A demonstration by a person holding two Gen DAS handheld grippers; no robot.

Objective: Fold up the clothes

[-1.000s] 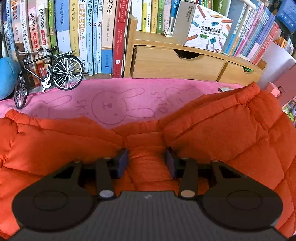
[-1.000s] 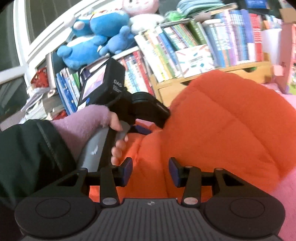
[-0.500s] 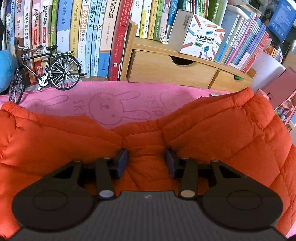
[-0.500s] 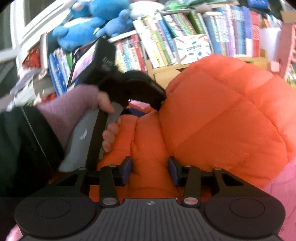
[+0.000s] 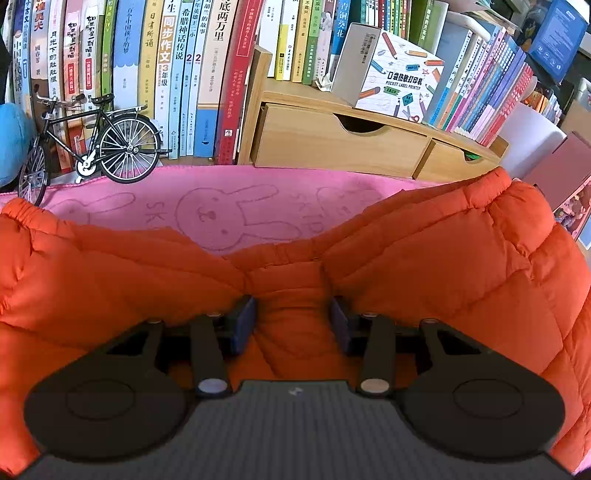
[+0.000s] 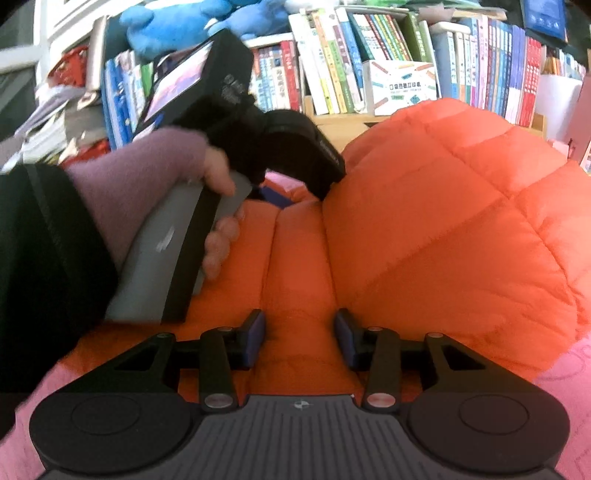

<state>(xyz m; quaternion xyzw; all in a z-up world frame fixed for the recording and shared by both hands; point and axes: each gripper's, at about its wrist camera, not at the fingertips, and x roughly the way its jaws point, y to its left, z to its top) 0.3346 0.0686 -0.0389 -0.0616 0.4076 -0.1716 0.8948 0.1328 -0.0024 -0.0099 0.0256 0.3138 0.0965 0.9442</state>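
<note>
An orange padded garment (image 5: 461,280) lies on a pink bunny-print cloth (image 5: 229,206), with its two elastic-edged ends raised left and right. My left gripper (image 5: 293,319) is shut on a bunched fold at the garment's middle, just below an elastic band. In the right wrist view my right gripper (image 6: 299,334) is shut on a ridge of the same garment (image 6: 443,236), whose puffy lobe bulges up on the right. Ahead of it a hand in a purple sleeve (image 6: 155,162) holds the left gripper (image 6: 299,195), its tips sunk in the fabric.
Behind the cloth stand a row of books (image 5: 177,74), a wooden drawer unit (image 5: 332,140) and a model bicycle (image 5: 99,144). Blue plush toys (image 6: 166,26) sit on top of the shelf. A pink box (image 5: 554,173) stands at the far right.
My right gripper has sunk a little and rolled, and the orange lobe now fills more of its view. The left gripper keeps its grip and has hardly moved.
</note>
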